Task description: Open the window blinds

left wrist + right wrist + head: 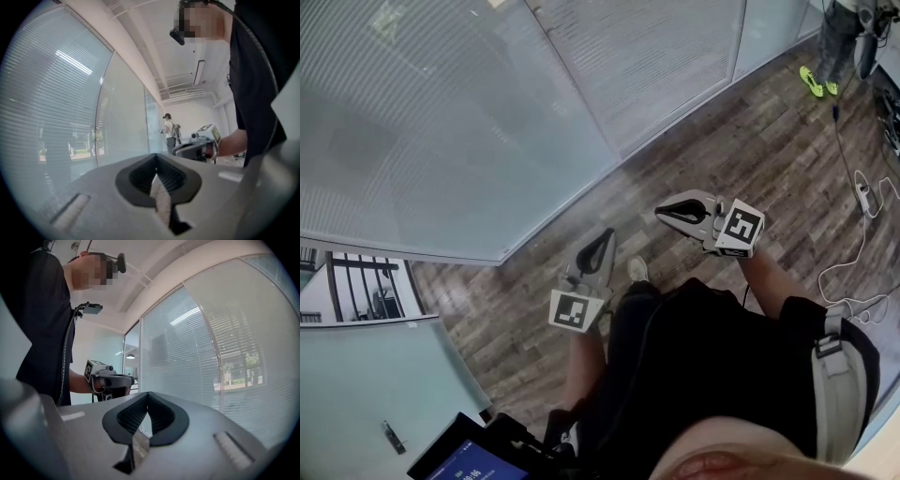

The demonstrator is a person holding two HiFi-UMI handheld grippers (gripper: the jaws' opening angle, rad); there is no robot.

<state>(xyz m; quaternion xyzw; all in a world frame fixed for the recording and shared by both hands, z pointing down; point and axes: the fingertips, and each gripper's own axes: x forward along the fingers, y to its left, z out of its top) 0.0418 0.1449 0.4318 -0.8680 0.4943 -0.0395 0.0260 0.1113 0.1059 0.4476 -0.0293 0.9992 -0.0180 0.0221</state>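
Note:
The window blinds [422,122] hang behind tall glass panels, their slats closed; they fill the left of the left gripper view [51,108] and the right of the right gripper view [234,357]. My left gripper [607,232] is held level over the wood floor, short of the glass, shut with nothing between its jaws [155,155]. My right gripper [660,215] is beside it, a little further right, also shut and empty [147,393]. Each gripper appears in the other's view: the right gripper [194,149] and the left gripper [110,380]. No cord or wand for the blinds is visible.
Another person [168,131] stands further along the glass wall, their yellow-green shoes [816,82] at the top right. A cable and power strip [862,192] lie on the floor at right. A frosted glass door [375,394] and a blue screen [473,461] are at lower left.

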